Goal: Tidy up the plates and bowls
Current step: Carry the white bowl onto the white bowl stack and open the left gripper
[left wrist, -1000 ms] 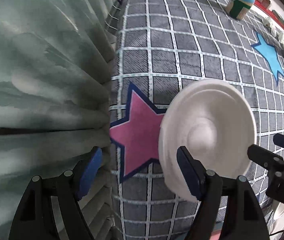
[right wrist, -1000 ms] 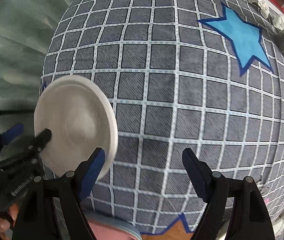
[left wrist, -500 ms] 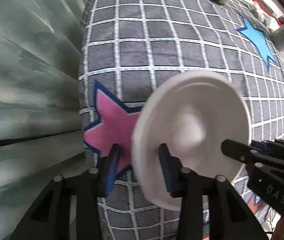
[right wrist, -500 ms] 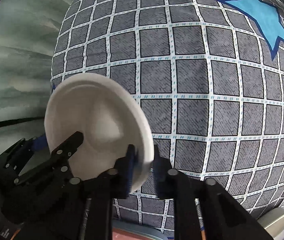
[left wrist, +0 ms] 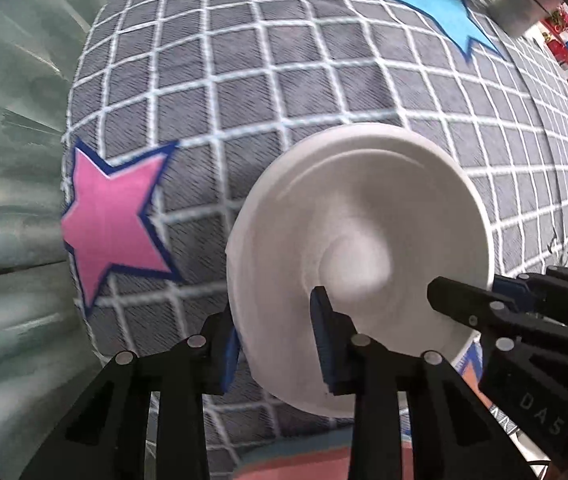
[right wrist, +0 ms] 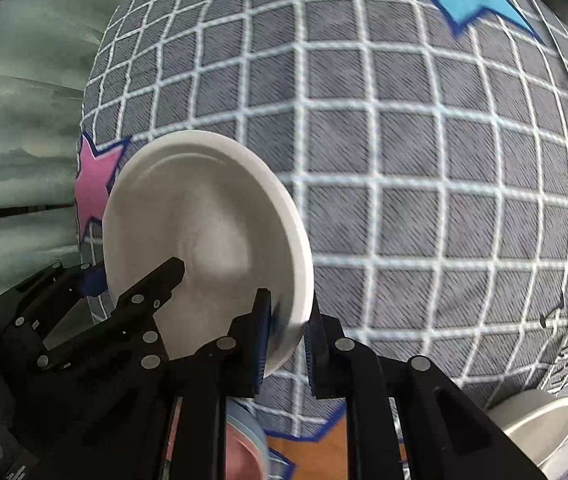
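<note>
A white plate [left wrist: 364,248] is held tilted above the grey checked cloth, gripped from both sides. My left gripper [left wrist: 274,346] is shut on its left rim. My right gripper [right wrist: 287,342] is shut on its right rim; the plate also shows in the right wrist view [right wrist: 208,232]. The right gripper's black fingers [left wrist: 468,308] show in the left wrist view at the plate's right edge. The left gripper's fingers [right wrist: 152,284] show in the right wrist view on the plate's left side.
The grey checked cloth [right wrist: 424,184] carries a pink star [left wrist: 112,220] and a blue star [left wrist: 440,12]. A pink plate with a blue rim [right wrist: 244,452] lies below the right gripper. A white bowl [right wrist: 536,428] sits at the lower right. A green curtain [left wrist: 8,120] hangs on the left.
Both grippers went from open beside the plate to shut on its rim. The plate has been lifted and moved right, away from the pink star.
</note>
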`<act>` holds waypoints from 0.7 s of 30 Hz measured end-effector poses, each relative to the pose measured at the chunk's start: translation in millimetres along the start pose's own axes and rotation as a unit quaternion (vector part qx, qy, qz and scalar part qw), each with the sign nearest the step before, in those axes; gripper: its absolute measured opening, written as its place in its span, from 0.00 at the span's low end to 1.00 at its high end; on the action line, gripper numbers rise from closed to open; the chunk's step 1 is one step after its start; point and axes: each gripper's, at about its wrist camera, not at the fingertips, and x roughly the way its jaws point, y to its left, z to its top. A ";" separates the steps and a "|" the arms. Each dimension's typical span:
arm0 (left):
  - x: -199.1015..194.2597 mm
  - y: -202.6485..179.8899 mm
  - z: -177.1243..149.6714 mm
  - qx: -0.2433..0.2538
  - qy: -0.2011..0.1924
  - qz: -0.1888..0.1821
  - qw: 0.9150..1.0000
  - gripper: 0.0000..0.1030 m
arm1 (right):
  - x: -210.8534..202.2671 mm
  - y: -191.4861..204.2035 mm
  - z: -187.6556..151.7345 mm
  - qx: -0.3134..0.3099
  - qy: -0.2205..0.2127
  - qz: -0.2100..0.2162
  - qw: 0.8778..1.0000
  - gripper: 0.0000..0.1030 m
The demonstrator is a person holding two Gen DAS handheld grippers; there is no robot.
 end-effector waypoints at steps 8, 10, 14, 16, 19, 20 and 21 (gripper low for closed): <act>-16.8 -79.6 -19.4 0.016 -0.006 0.019 1.000 0.34 | -22.3 -46.9 -32.0 -0.003 -0.003 0.008 1.000 0.17; -25.1 -96.7 -24.6 0.016 -0.011 0.022 1.000 0.34 | -29.3 -59.7 -40.4 0.000 -0.002 0.015 1.000 0.17; -41.9 -143.2 -34.7 0.015 -0.024 0.029 0.999 0.34 | -50.6 -82.2 -57.3 -0.007 -0.012 0.018 1.000 0.17; -52.6 -164.5 -40.3 0.016 -0.031 0.033 0.999 0.34 | -64.6 -92.1 -62.2 -0.010 -0.018 0.021 1.000 0.17; -68.7 -201.0 -46.9 0.019 -0.043 0.038 0.998 0.34 | -90.8 -111.0 -74.4 -0.016 -0.027 0.024 0.999 0.17; -75.8 -210.7 -49.5 0.020 -0.047 0.039 0.998 0.34 | -104.2 -117.3 -81.9 -0.019 -0.032 0.024 0.999 0.17; -82.1 -225.9 -54.5 0.021 -0.051 0.040 0.998 0.34 | -110.7 -120.1 -86.8 -0.023 -0.036 0.024 0.999 0.17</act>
